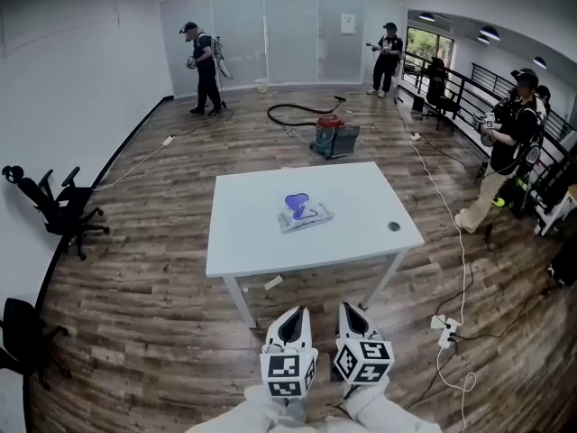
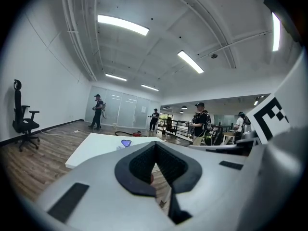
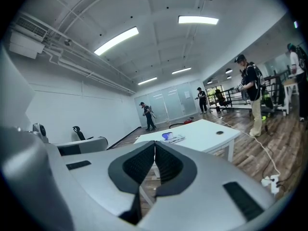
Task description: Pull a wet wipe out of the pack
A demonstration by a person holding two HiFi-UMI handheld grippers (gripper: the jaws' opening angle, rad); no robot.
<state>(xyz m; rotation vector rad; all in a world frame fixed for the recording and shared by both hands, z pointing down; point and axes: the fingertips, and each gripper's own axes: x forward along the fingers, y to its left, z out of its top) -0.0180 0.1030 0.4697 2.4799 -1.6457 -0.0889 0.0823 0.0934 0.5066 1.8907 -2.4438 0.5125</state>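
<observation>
Wet wipe pack [image 1: 304,215]: lies flat near the centre of the white table [image 1: 261,246], its blue-purple lid [image 1: 296,204] standing open. Any print on the pack is too small to read. A dark round cable port [image 1: 393,226] sits towards the table's right front corner, well apart from the pack.

Left gripper [image 1: 290,318]: held low, short of the table's near edge, jaws pressed together with nothing between them. Right gripper [image 1: 353,312]: just beside it, jaws likewise closed on nothing. Each carries a cube of black-and-white square markers, with no legible text.

Surroundings: red-topped vacuum cleaner [image 1: 332,136] on the wood floor beyond the table; black office chair [image 1: 54,207] by the left wall.
</observation>
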